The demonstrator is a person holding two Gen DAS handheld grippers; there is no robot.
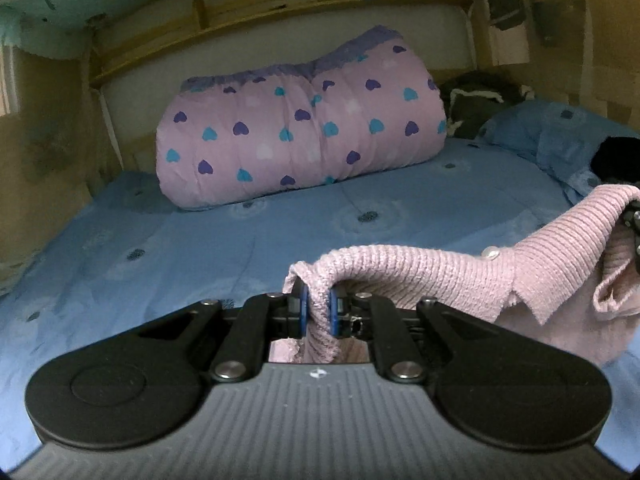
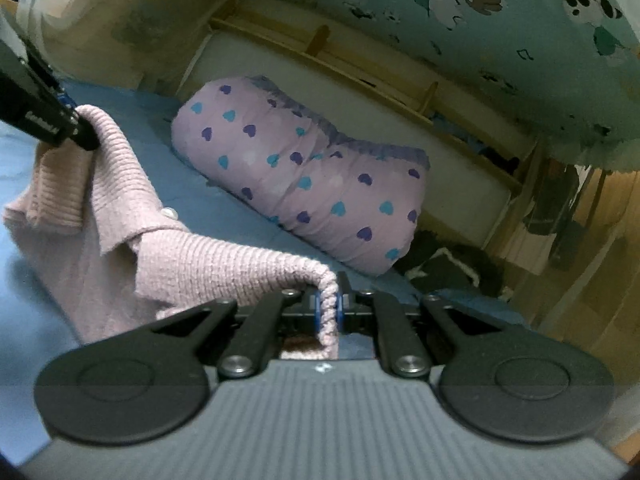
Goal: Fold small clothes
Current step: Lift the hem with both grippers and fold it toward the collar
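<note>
Through my left wrist camera, my left gripper [image 1: 319, 307] was clamped tight on one edge of the pink knit top [image 1: 500, 280], which hung above the blue bedsheet [image 1: 160, 264] toward my right gripper [image 1: 634, 224]. A rolled heart-print quilt [image 1: 300, 128] lay beyond.

Through my right wrist camera, my right gripper [image 2: 329, 307] pinched the top's other edge, its blue pads [image 2: 318, 308] closed on the knit.
</note>
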